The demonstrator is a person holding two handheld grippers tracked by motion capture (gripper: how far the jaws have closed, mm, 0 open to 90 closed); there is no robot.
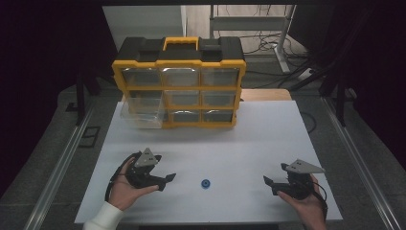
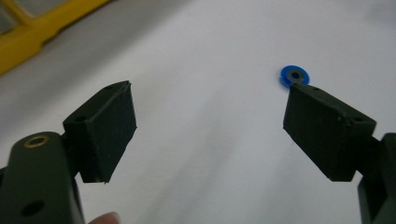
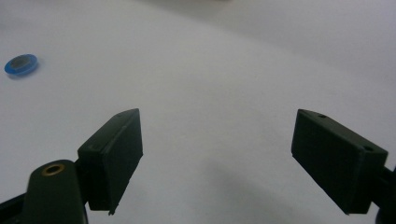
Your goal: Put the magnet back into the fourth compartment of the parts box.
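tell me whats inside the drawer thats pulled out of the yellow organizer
The clear drawer, pulled out at the lower left of the organizer, looks empty from the high view, though glare on the plastic could hide something small. The other drawers' contents can't be made out.

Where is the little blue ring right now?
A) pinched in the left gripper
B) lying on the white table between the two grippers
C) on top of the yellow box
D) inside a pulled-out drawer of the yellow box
B: the blue ring lies flat on the white table, between the open left gripper and right gripper, touching neither.

Left tongs (image 1: 166, 181) agape; right tongs (image 1: 269, 185) agape.
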